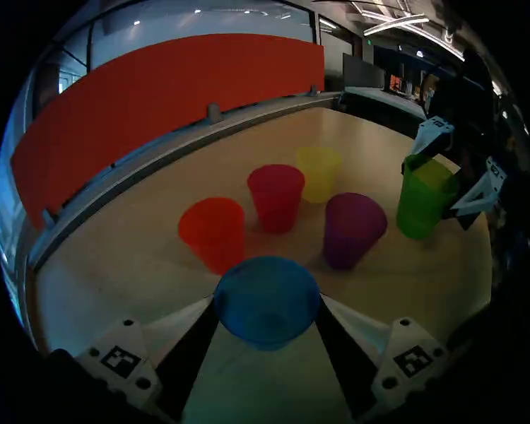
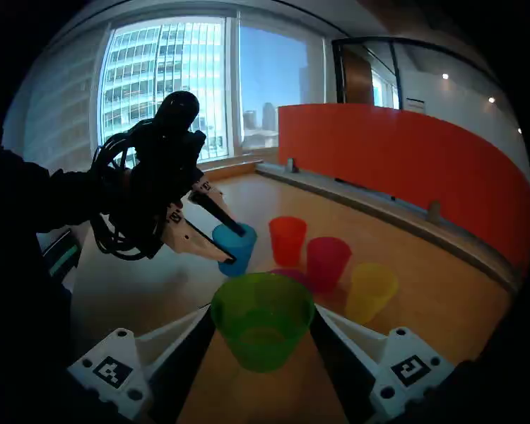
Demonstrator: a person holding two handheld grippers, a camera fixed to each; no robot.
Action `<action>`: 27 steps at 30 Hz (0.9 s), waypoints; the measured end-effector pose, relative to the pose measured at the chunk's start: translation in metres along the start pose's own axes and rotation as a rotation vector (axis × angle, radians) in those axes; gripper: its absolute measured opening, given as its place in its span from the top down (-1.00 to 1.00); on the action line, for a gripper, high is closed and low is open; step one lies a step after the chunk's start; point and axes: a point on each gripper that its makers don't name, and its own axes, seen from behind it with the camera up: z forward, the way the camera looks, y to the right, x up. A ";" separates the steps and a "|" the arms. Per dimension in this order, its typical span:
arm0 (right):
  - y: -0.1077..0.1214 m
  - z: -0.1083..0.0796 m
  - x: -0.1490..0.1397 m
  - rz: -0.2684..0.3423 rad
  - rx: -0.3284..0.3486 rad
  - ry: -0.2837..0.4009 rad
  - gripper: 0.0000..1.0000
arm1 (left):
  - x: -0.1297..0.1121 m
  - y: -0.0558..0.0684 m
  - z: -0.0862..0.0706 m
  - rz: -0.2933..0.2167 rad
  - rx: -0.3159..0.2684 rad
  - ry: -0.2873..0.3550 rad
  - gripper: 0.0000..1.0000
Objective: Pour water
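A translucent blue plastic cup (image 1: 267,293) was grasped by the left gripper (image 1: 267,314), and a translucent green plastic cup (image 2: 262,311) was grasped by the right gripper (image 2: 262,332).

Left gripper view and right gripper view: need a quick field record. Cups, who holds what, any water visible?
left gripper: shut on blue plastic cup
right gripper: shut on green translucent plastic cup
free cups: orange plastic cup, red plastic cup, yellow plastic cup, purple plastic cup
free cup state: standing, clustered
surface: wooden table
water: cannot tell
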 end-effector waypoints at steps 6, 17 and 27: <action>0.001 0.001 -0.001 0.005 -0.003 0.000 -0.83 | -0.002 -0.003 0.003 -0.016 0.005 0.001 -0.78; -0.001 0.002 -0.002 0.010 -0.002 0.001 -0.83 | -0.008 -0.007 0.006 -0.020 0.008 -0.012 -0.77; -0.001 0.002 0.000 0.008 -0.004 0.002 -0.83 | -0.014 -0.007 0.005 -0.030 0.002 -0.018 -0.77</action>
